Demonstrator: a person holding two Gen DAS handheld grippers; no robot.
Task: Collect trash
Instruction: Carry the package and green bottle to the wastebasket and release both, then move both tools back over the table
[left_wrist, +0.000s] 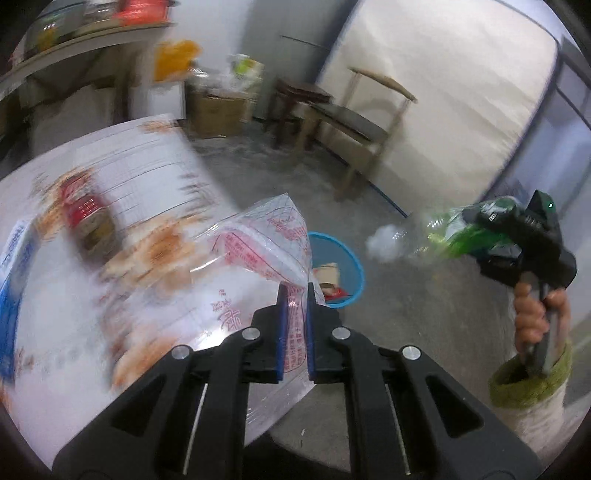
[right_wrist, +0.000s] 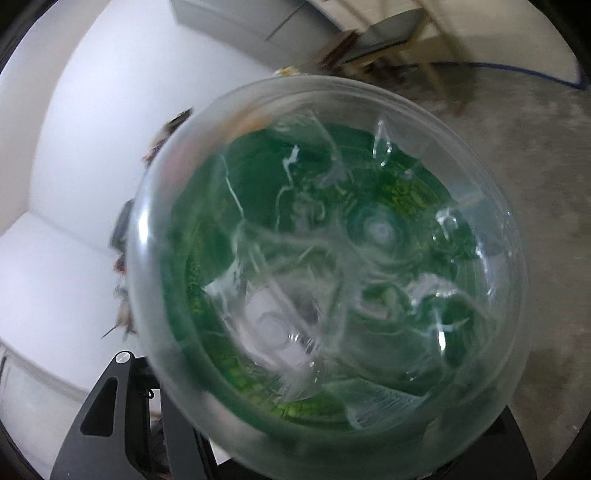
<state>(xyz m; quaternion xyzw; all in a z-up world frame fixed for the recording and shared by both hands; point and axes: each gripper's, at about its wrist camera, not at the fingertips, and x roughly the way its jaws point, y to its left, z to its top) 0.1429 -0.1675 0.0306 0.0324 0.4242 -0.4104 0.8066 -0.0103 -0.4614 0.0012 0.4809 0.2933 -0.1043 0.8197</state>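
Note:
In the left wrist view my left gripper (left_wrist: 295, 291) is shut on a clear plastic wrapper with red print (left_wrist: 266, 236), pinched at its edge between the blue pads. The wrapper hangs over the table edge, above and just left of a blue bin (left_wrist: 338, 273) on the floor. To the right, a hand (left_wrist: 532, 314) holds my right gripper (left_wrist: 480, 230), shut on a clear plastic bottle with a green label (left_wrist: 436, 232) that sticks out toward the bin. In the right wrist view the bottle (right_wrist: 325, 258) fills the frame end-on and hides the fingertips.
A table with a printed white cover (left_wrist: 129, 177) carries a red and brown package (left_wrist: 88, 218). The bin holds some cardboard scraps (left_wrist: 327, 275). A wooden chair (left_wrist: 354, 125), cardboard boxes (left_wrist: 218, 110) and a shelf stand along the far wall. Grey concrete floor (left_wrist: 424, 314) surrounds the bin.

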